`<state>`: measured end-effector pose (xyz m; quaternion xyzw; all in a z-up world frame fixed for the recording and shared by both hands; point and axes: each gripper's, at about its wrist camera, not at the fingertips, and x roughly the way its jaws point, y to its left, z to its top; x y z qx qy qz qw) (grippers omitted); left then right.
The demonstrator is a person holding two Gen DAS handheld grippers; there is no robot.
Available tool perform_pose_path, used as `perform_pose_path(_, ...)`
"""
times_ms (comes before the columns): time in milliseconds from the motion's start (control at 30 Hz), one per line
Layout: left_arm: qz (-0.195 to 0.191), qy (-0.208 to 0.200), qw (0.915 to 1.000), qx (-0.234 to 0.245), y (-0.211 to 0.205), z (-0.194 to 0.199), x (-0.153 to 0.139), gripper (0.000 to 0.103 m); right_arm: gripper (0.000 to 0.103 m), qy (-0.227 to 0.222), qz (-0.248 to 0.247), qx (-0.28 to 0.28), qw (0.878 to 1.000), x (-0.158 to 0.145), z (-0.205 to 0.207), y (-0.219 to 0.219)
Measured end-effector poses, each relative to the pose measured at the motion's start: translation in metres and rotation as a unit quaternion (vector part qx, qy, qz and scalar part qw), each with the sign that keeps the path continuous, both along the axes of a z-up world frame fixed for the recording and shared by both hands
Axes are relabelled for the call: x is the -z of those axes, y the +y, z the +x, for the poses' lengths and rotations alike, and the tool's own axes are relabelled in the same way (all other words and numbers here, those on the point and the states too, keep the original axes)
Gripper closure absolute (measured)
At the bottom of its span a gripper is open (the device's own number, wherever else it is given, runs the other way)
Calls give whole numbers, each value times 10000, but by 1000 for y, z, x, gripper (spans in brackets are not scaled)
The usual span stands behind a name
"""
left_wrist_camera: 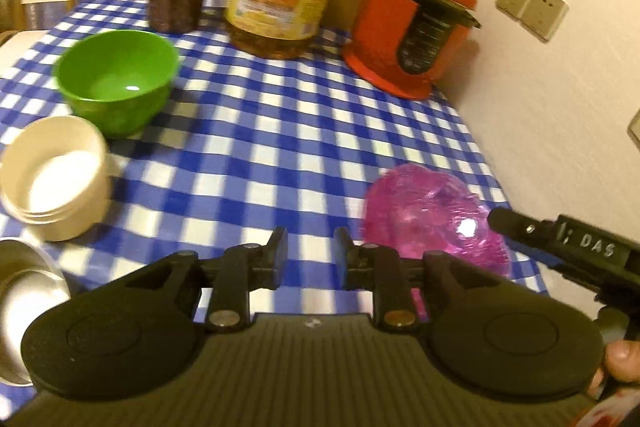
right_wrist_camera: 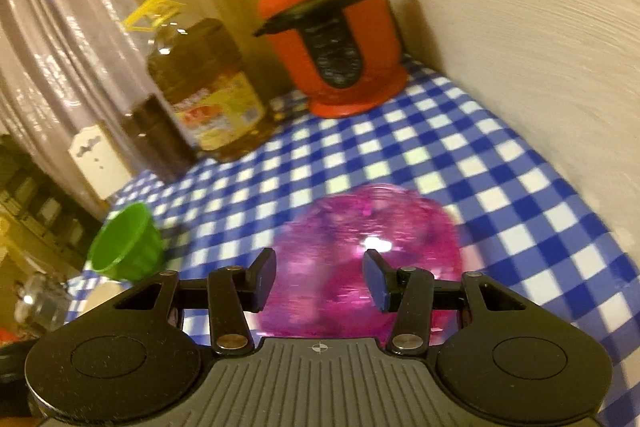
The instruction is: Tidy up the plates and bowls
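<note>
Left claw [left_wrist_camera: 310, 251] hangs slightly parted, empty, over the checked counter [left_wrist_camera: 280, 147] — right claw [right_wrist_camera: 319, 279] half-open, empty, above the pink bowl [right_wrist_camera: 360, 259].

A translucent pink bowl [left_wrist_camera: 424, 215] sits on the table [left_wrist_camera: 280, 147] near its right edge. A green plastic bowl [left_wrist_camera: 116, 79] stands upright toward the left side, empty. Just in front of it stands a cream round bowl [left_wrist_camera: 56, 179], and a steel bowl [left_wrist_camera: 24, 307] at the near-left edge.
</note>
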<state>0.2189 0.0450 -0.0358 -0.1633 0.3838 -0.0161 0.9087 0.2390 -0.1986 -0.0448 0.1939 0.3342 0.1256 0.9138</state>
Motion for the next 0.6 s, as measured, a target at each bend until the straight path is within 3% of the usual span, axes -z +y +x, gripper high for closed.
perform_pose_path(300,317,27,9984,-474,53,-27,-22,80,54,-109,104,-794,9967,-14,-8,72)
perform_pose_path(600,580,82,9943,-890,99,-56,-33,75,54,31,83,-1633,9865,-7,-9,141)
